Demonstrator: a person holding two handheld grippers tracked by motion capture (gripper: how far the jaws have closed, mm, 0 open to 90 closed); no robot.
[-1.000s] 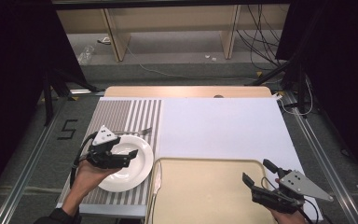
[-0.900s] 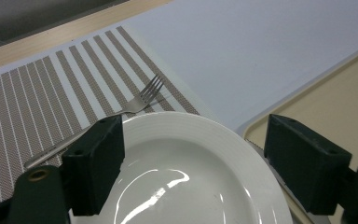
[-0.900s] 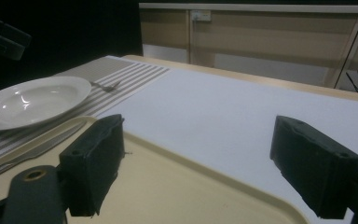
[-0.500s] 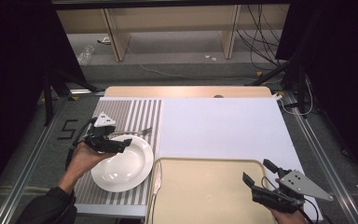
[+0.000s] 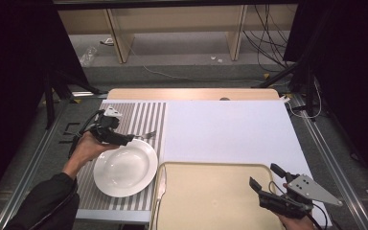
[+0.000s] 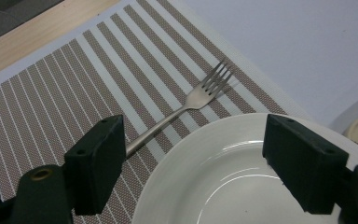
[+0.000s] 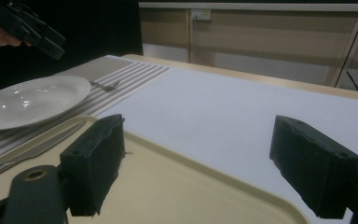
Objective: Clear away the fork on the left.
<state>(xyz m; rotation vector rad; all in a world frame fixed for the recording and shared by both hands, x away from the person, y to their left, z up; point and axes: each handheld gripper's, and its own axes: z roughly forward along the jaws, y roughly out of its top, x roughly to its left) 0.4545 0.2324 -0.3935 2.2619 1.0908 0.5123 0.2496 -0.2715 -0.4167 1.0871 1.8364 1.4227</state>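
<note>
High view, left hand-held gripper (image 5: 127,139) jaws apart above fork (image 5: 146,135) on striped placemat (image 5: 143,115), white plate (image 5: 124,167) just near of fork, knife (image 5: 160,184) on tray (image 5: 211,196) left rim, left gripper view, fork (image 6: 186,105) beside plate (image 6: 242,177), no legible markings, right gripper view, right hand-held gripper (image 7: 196,163) jaws apart over tray (image 7: 168,186).

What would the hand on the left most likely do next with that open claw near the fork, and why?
Probably lower and close on the fork's handle. The left gripper hangs open above the far rim of the white plate, holding nothing, and the fork lies free on the striped placemat just beyond that rim, its handle running toward one jaw in the left gripper view.
</note>
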